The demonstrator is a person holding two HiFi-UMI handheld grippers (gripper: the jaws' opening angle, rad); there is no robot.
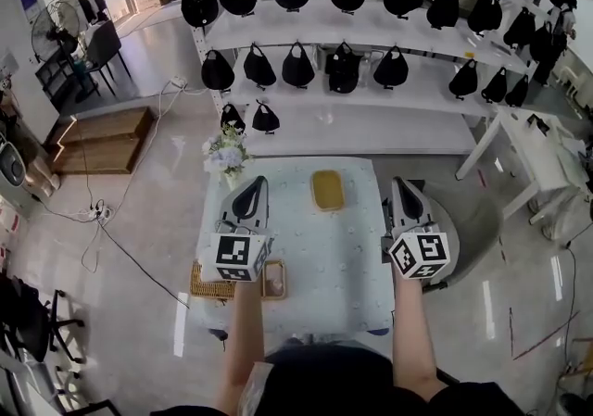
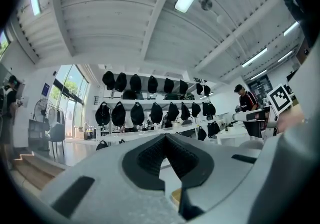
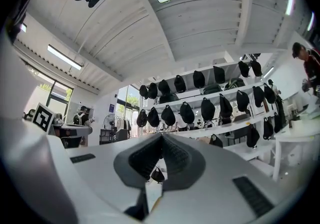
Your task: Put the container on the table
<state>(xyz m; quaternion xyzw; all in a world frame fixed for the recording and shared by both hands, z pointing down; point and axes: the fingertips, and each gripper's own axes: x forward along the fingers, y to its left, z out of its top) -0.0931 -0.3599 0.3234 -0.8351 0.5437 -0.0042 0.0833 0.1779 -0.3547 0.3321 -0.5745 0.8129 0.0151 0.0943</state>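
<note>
A flat yellow container with rounded corners lies on the pale-clothed table, near the far edge at its middle. My left gripper hovers over the table's left side, to the left of the container, jaws pressed together with nothing in them. My right gripper is held at the table's right edge, to the right of the container, also shut and empty. In the left gripper view the left gripper points up at the shelves, and a sliver of the yellow container shows below the jaws. The right gripper does likewise.
A vase of pale flowers stands at the table's far left corner. A wicker basket sits low by the table's left side. A round grey stool is at the right. White shelves of black bags stand behind; a white side table is far right.
</note>
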